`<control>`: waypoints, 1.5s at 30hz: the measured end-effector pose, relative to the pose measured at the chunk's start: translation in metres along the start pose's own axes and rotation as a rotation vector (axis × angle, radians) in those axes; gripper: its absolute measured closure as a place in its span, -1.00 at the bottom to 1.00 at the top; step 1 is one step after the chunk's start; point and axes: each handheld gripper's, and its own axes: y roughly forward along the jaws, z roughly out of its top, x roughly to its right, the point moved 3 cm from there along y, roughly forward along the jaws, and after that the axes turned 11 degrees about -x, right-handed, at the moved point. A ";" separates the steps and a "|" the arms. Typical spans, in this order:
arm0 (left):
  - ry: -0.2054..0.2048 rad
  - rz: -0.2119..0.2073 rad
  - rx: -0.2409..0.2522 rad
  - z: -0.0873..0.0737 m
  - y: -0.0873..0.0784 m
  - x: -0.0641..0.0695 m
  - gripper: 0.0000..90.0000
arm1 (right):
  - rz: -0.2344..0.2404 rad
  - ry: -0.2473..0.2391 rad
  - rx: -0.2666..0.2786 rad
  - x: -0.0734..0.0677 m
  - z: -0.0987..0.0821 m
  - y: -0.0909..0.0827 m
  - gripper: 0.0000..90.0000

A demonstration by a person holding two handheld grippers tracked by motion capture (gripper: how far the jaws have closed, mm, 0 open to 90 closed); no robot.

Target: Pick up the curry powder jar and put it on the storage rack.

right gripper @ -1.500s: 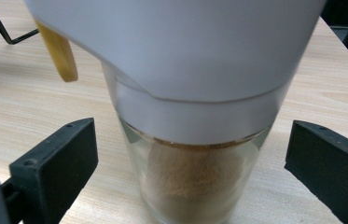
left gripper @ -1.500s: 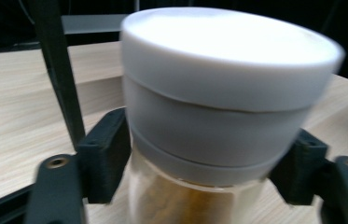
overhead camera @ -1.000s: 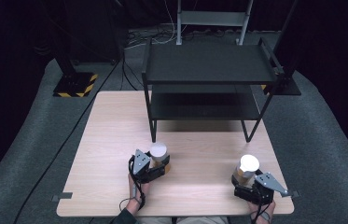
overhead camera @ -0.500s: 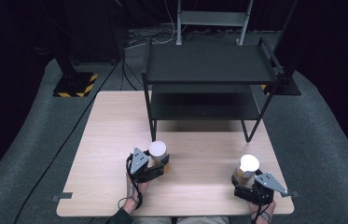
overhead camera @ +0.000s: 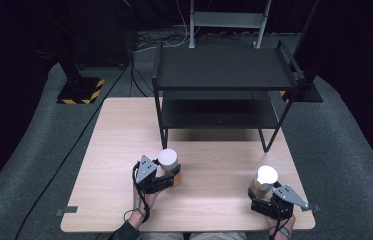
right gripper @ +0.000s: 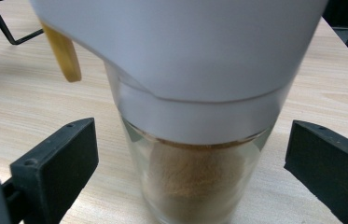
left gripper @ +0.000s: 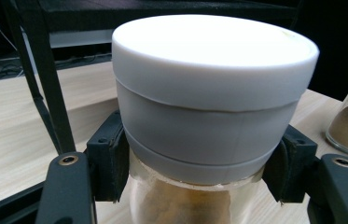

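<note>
Lab rig: black curtains, hazard-striped stand base (overhead camera: 80,93), cables (overhead camera: 139,65)

The left gripper (overhead camera: 166,176) is black, with a grey three-cornered plate (overhead camera: 146,166) on top and a black cable (overhead camera: 141,199) looping back along the hand. Its jaws are chunky black blocks with rubbery pads (left gripper: 111,158), each carried on an arm with a brass-ringed screw (left gripper: 68,160). A dark sleeve (overhead camera: 126,231) covers the left forearm. The right gripper (overhead camera: 263,196) is the same make: black body, grey plate (overhead camera: 290,196), trailing cable (overhead camera: 275,230), and square matt-black jaws with small screw holes.
</note>
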 end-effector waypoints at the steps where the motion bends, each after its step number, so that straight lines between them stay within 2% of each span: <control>1: 0.001 -0.001 -0.001 0.001 -0.001 -0.001 -0.23 | -0.001 0.001 0.001 0.000 0.000 0.000 -0.97; 6: 0.014 -0.013 -0.004 0.005 -0.005 -0.003 -0.23 | -0.003 0.000 0.001 -0.001 0.000 0.000 -0.97; 14: 0.045 -0.007 -0.001 0.013 -0.010 -0.005 -0.23 | -0.002 -0.001 0.003 -0.001 0.000 0.000 -0.97; 27: 0.049 -0.021 0.009 0.024 -0.012 -0.012 -0.23 | -0.001 -0.002 0.000 -0.001 0.000 0.000 -0.96; 45: 0.083 -0.034 0.007 0.041 -0.010 -0.017 -0.23 | -0.003 -0.001 -0.001 -0.001 0.000 0.000 -0.96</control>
